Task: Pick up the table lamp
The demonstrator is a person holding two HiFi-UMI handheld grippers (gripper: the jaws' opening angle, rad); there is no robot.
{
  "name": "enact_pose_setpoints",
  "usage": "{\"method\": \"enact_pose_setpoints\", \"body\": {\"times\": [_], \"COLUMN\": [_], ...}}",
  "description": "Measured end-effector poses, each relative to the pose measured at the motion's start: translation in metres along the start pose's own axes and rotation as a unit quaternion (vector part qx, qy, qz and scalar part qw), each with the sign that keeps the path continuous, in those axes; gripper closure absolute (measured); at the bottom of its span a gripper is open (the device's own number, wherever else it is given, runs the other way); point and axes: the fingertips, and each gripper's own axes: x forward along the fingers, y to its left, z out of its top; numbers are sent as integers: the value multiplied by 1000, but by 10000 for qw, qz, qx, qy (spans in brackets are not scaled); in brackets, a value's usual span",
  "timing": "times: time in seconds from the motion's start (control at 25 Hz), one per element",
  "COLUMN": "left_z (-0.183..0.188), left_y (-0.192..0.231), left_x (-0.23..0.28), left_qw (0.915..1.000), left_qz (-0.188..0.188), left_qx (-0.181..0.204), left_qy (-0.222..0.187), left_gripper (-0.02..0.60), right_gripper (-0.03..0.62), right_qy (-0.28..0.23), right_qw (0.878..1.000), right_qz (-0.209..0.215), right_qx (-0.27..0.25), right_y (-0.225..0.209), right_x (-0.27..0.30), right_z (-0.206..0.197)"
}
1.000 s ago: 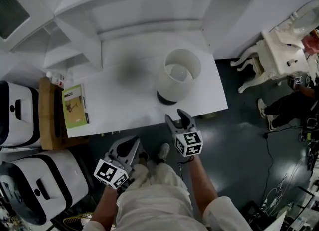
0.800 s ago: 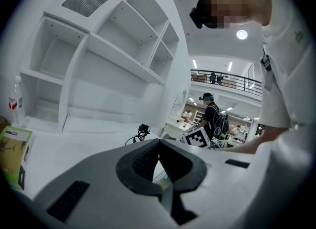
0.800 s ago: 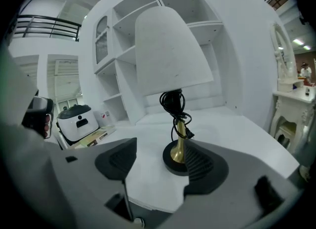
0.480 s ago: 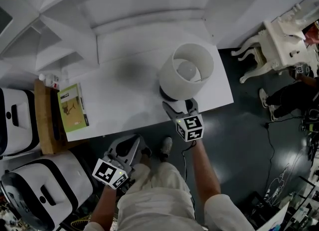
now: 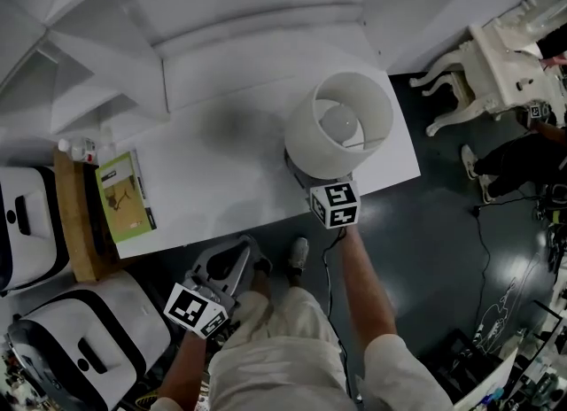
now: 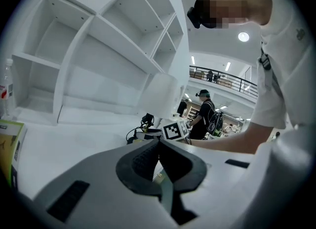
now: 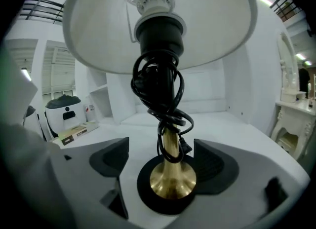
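The table lamp [image 5: 341, 126] stands near the white table's [image 5: 221, 179] front right edge, white shade up. In the right gripper view, its brass stem [image 7: 171, 146] rises from a black base [image 7: 148, 196], with a black cord [image 7: 158, 90] wound round the stem. My right gripper [image 7: 167, 164] straddles the stem low down. Its jaws are opening, one pad on each side of the stem, neither touching it. From above only its marker cube [image 5: 335, 205] shows; the shade hides the jaws. My left gripper [image 5: 232, 257] hangs shut below the table's front edge, its pads [image 6: 148, 156] meeting on nothing.
A green booklet [image 5: 124, 195] lies at the table's left end beside a wooden board [image 5: 75, 223] and a small bottle [image 5: 80, 146]. White appliances [image 5: 80, 347] stand at the lower left. White shelving [image 5: 177, 11] backs the table. An ornate white table [image 5: 509, 64] is at right.
My right gripper has pushed forward from the table's front edge until its jaws sit under the shade round the stem, and they have spread wider. The left gripper has sunk slightly.
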Motion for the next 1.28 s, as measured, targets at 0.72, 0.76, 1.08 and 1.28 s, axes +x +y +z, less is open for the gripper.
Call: {"method": "enact_pose_setpoints", "body": {"times": [0.72, 0.76, 1.08, 1.28], "left_z": [-8, -8, -11, -10], "left_y": [21, 21, 23, 24], "left_x": [-6, -7, -11, -12], "left_qw": [9999, 9999, 9998, 9998], "left_qz": [-20, -10, 20, 59], "left_qx": [-125, -133, -172, -173], "left_qy": [93, 97, 103, 119], "left_gripper": [572, 572, 572, 572], "right_gripper": [212, 212, 281, 441], "right_qy": [-236, -260, -206, -124], "right_qw": [9981, 9979, 9980, 9980], "right_qz": [65, 63, -275, -452], "right_qx": [557, 587, 523, 423], "right_y": [-2, -3, -18, -24], "right_x": [45, 45, 49, 47], "right_z": [16, 17, 14, 17]}}
